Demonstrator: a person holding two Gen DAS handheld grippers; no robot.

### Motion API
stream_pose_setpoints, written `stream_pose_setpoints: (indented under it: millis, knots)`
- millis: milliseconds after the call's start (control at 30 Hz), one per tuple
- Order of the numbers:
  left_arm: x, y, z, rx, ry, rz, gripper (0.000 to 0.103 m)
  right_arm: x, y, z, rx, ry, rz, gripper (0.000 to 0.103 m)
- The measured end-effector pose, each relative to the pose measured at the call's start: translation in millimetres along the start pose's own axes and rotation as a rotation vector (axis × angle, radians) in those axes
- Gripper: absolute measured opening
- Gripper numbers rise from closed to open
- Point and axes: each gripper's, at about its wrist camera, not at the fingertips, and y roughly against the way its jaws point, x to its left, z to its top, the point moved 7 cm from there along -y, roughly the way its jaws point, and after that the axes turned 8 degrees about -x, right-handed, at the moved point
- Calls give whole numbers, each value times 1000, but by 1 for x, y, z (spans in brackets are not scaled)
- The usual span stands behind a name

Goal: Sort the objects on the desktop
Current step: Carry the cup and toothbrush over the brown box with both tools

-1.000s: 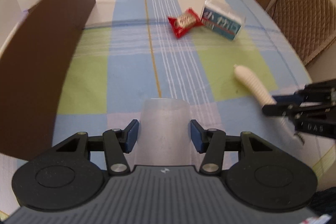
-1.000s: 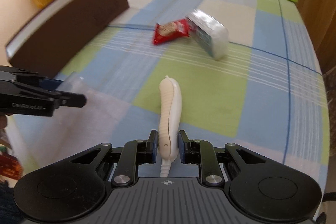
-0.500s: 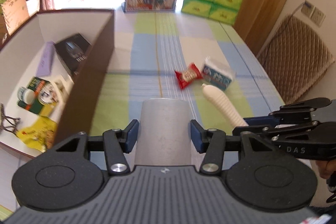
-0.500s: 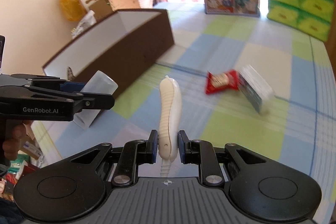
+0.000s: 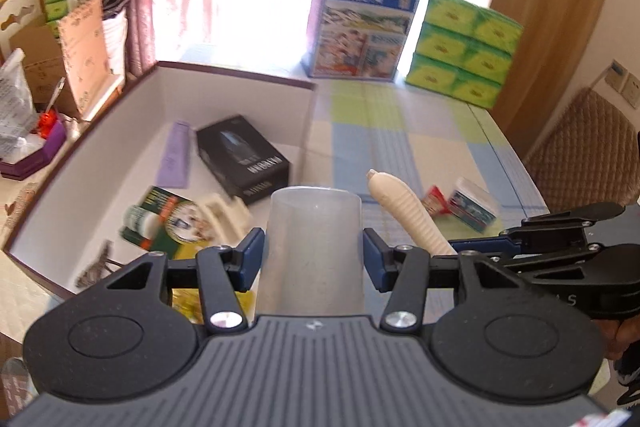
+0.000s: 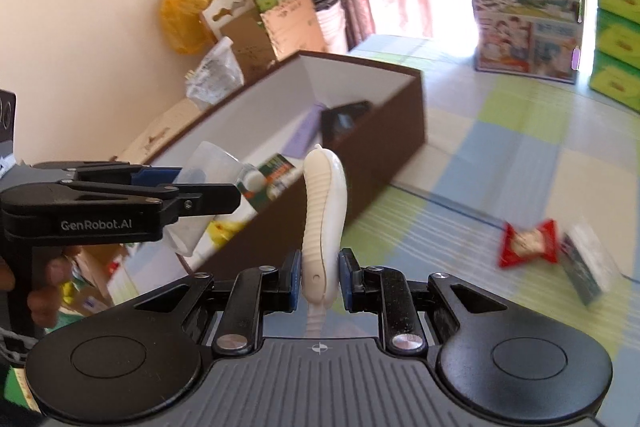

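Observation:
My left gripper (image 5: 313, 259) is shut on a translucent plastic cup (image 5: 314, 247) and holds it in the air by the near end of the brown box (image 5: 236, 79). In the right wrist view the cup (image 6: 208, 167) and left gripper (image 6: 224, 199) hang over the box wall. My right gripper (image 6: 319, 277) is shut on a white ribbed handle (image 6: 322, 203), lifted above the table; it also shows in the left wrist view (image 5: 404, 211). A red snack packet (image 6: 528, 243) and a tissue pack (image 6: 588, 267) lie on the checked cloth.
The box (image 6: 400, 131) holds a black carton (image 5: 244, 159), a purple strip (image 5: 176, 155), a green packet (image 5: 164, 223) and other items. A milk carton box (image 5: 360, 35) and green tissue boxes (image 5: 460, 47) stand at the table's far end. A chair (image 5: 580, 155) is at right.
Both grippers have risen with their objects and swung left toward the box. The box's inside has come into view. The grips have not changed.

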Motion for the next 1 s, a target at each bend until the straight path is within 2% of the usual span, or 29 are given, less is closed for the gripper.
stream_pose_setpoints:
  millis: [200,467,700,1000]
  knots:
    - [43,2,20,-30,8,29,47,27,-31,33,-25,-34,42,17]
    - [99,-14,49,-41,1,55,47,46,-84,72,-36,-97,38,17]
    - [137,-54,65,2,-5,62,47,42,-142,91,3,-138,-18,17]
    - [172,-115,62,74,17,41,47,17,-204,93,65,-187,-78,17]
